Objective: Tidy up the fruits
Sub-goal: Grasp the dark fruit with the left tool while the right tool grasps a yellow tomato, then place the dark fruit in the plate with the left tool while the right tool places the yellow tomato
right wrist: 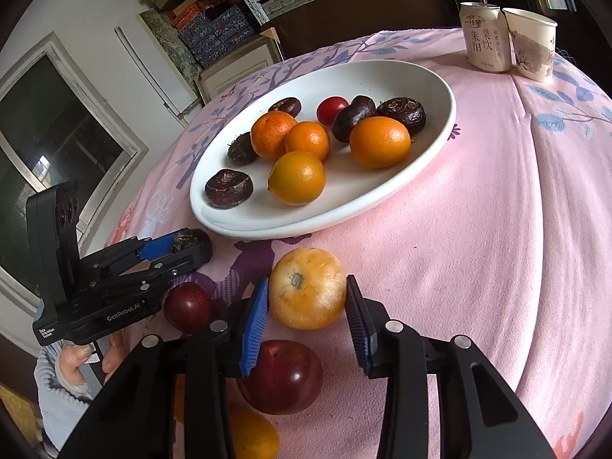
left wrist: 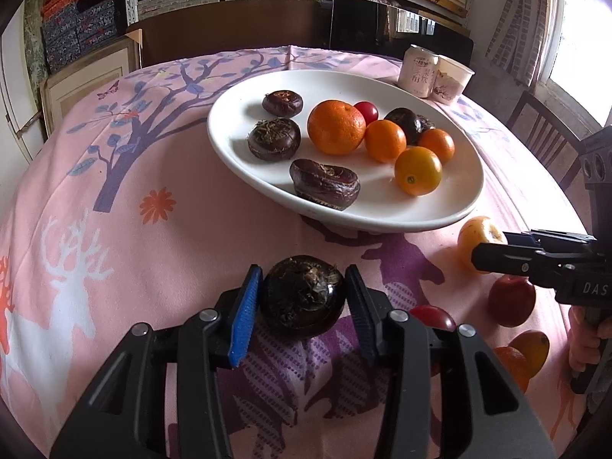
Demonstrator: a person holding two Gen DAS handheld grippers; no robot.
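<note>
A white oval plate [left wrist: 459, 199] [right wrist: 440, 88] on the pink tablecloth holds several oranges and dark water chestnuts and a small red fruit. My left gripper [left wrist: 304, 298] has its blue pads either side of a dark water chestnut [left wrist: 302, 296] on the cloth, touching or nearly touching it; it also shows in the right wrist view [right wrist: 189, 241]. My right gripper [right wrist: 308, 306] stands around a yellow-orange fruit [right wrist: 308, 287] [left wrist: 476, 237] on the cloth, a thin gap at each pad.
Loose on the cloth near the right gripper lie a dark red plum [right wrist: 283, 378] [left wrist: 510, 300], a smaller red fruit [right wrist: 189, 306] [left wrist: 434, 315] and oranges [left wrist: 528, 348] [right wrist: 252, 436]. A drink can [right wrist: 484, 36] and paper cup [right wrist: 531, 44] stand behind the plate.
</note>
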